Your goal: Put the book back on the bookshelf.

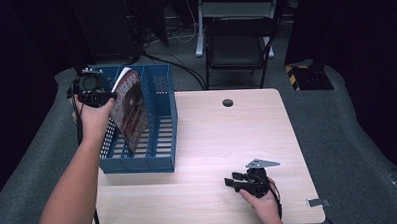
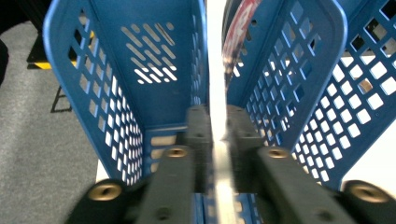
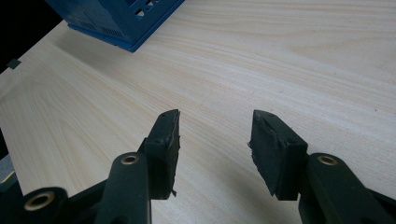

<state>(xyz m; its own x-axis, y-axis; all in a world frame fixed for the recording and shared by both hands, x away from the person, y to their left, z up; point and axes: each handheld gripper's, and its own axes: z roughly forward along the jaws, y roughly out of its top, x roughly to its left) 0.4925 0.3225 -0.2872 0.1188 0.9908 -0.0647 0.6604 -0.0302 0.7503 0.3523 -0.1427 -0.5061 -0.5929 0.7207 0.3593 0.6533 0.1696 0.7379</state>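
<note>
Your left tool (image 1: 107,96) pinches the top edge of the thin, glossy red-covered magazine (image 1: 130,112) leaning in the blue perforated plastic file rack (image 1: 163,161) at the bench's nine o'clock; floppy and slick, grip near the spine; right tool (image 3: 214,140) gapes idle.

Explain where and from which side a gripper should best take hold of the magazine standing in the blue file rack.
Grip the magazine by its top edge, coming from above. It stands tilted in the blue file rack, whose walls screen its lower part, so only the upper edge stands free. The left gripper has its jaws around that thin edge.
</note>
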